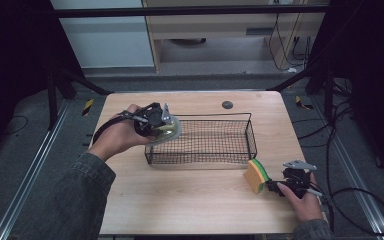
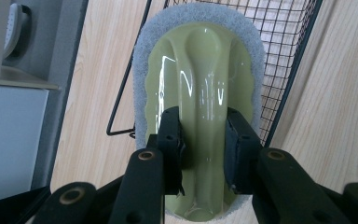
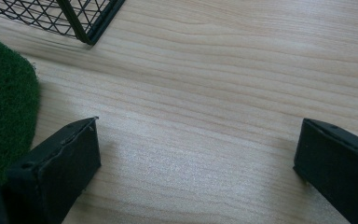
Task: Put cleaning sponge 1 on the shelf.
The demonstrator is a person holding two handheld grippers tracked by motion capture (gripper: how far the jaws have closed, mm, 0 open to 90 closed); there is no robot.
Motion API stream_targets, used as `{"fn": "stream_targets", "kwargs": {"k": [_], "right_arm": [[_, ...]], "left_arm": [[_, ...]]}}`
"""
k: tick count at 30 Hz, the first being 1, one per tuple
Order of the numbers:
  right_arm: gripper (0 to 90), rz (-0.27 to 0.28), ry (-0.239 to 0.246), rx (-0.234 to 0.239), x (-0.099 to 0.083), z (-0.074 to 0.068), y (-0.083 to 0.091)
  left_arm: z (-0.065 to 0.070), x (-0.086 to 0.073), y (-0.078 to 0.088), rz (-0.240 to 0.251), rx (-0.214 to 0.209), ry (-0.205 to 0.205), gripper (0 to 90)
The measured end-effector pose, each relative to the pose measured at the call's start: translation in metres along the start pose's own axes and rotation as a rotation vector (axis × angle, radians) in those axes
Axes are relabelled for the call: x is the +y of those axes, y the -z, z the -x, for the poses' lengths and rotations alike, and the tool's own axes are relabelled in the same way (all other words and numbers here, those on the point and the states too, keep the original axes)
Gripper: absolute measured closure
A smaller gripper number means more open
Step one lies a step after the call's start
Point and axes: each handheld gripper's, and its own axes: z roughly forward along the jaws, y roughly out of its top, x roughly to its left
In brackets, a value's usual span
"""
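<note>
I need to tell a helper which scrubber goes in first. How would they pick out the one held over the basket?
On the wooden table stands a black wire basket. At its left end the left gripper grips an olive-green handled scrubber rimmed with grey pad. Unlike the orange, yellow and green sponge on the table, it has a glossy plastic handle.

No legible text or labels

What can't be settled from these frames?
- Scrubber: near end cut off by the bottom edge, left gripper view; its underside faces away.
- Sponge: cut off by the left edge, right gripper view; in the high view, whether it touches the right tongs is too small to tell.
- Basket floor: its left end is hidden behind the scrubber, high view.
</note>
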Motion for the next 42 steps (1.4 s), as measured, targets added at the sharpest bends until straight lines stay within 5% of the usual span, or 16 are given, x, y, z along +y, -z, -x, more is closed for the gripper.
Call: {"fn": "stream_targets", "kwargs": {"k": [19, 42], "right_arm": [[0.5, -0.001, 0.011, 0.006, 0.002, 0.0, -0.002], [0.5, -0.002, 0.008, 0.006, 0.002, 0.0, -0.002]], "left_arm": [[-0.014, 0.006, -0.016, 0.022, 0.003, -0.022, 70.8], [-0.01, 0.011, -0.04, 0.01, -0.017, -0.078, 70.8]]}}
